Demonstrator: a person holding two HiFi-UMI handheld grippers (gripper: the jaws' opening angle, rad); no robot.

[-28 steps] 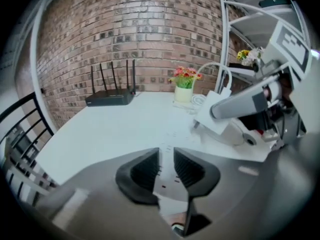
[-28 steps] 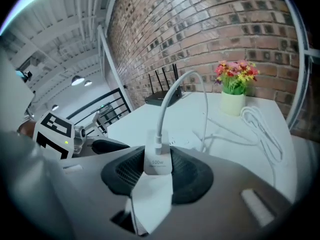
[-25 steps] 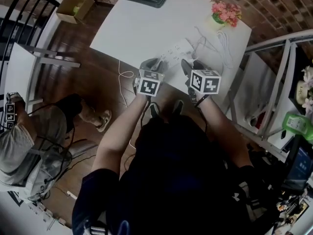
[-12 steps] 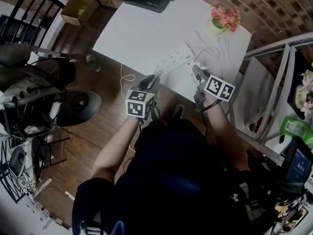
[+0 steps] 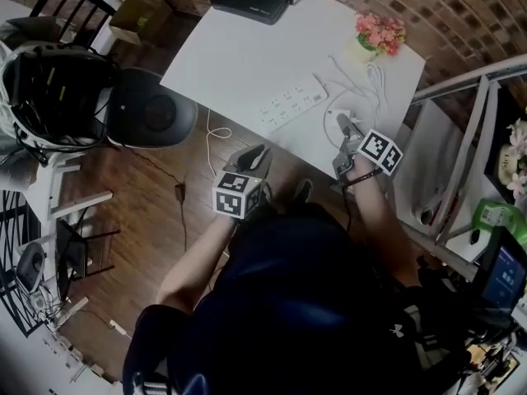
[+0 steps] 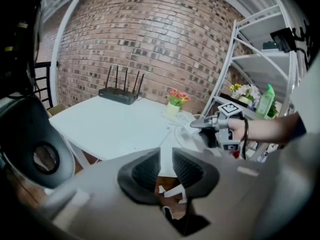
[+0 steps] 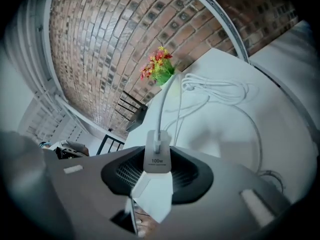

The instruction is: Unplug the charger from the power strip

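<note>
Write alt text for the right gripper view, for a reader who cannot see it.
The right gripper holds a white charger clamped between its fingers, with a white cable plugged into the charger's top. The cable runs out to loose loops on a white table, where a small pot of flowers stands before a brick wall.

The left claw (image 6: 166, 156) filled the foreground, its two dark ribbed jaws standing a little apart with nothing between them; only the white worktop (image 6: 115, 129) and wooden floor showed through the gap. At the worktop's far edge sat a black router (image 6: 118, 94) with upright antennas, and to its right a small pot of flowers (image 6: 174, 104) beside loose white cables (image 6: 182, 120). From the right a hand (image 6: 241, 129) held the right claw (image 6: 200, 124) over the worktop, a white charger (image 6: 191, 129) at its tip. A brick wall (image 6: 150, 39) rose behind
</note>
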